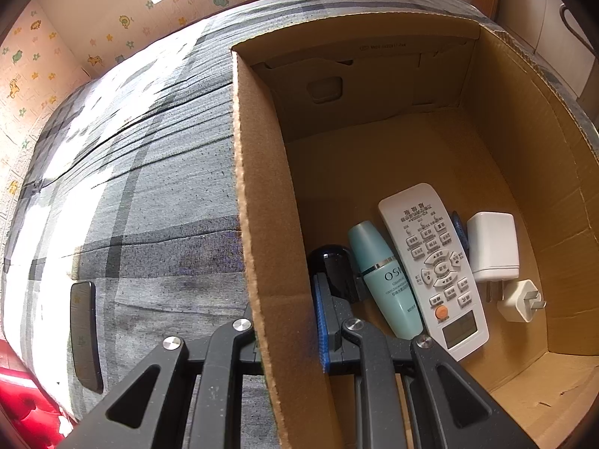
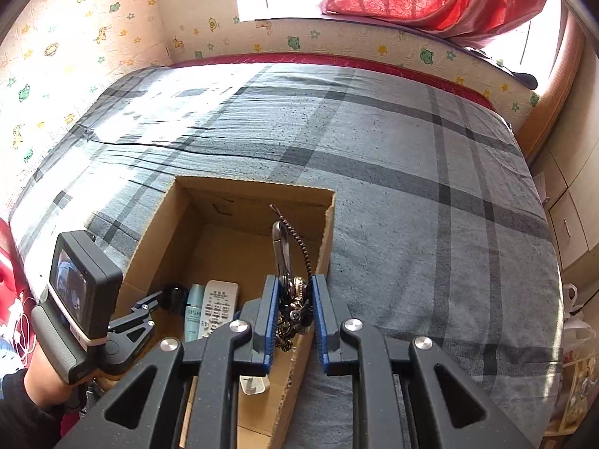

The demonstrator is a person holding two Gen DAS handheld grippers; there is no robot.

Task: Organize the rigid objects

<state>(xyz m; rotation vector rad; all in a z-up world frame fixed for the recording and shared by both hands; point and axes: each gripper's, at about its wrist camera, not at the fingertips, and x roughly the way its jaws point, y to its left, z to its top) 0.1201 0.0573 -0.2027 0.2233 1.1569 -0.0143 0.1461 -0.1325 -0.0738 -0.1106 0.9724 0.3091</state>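
Keychain (image 2: pixel 294 299) is clamped between the pads of the right gripper (image 2: pixel 294 308), held above the near right wall of the box (image 2: pixel 329 224), its metal clip and beaded cord pointing out ahead. The step in hand looks like carrying it in to join the rest; next it needs to go over a bare patch of floor and be let go. The left gripper (image 1: pixel 288 321) is closed on the box's left wall (image 1: pixel 262 224), steadying it. Inside lie a dark jar (image 1: pixel 331 265), a teal bottle (image 1: pixel 385 280), a remote (image 1: pixel 434 265), a white charger (image 1: pixel 492 245) and a smaller plug (image 1: pixel 522 301), side by side. A phone (image 1: pixel 85 333) is on the bedspread (image 2: pixel 411 172), outside.
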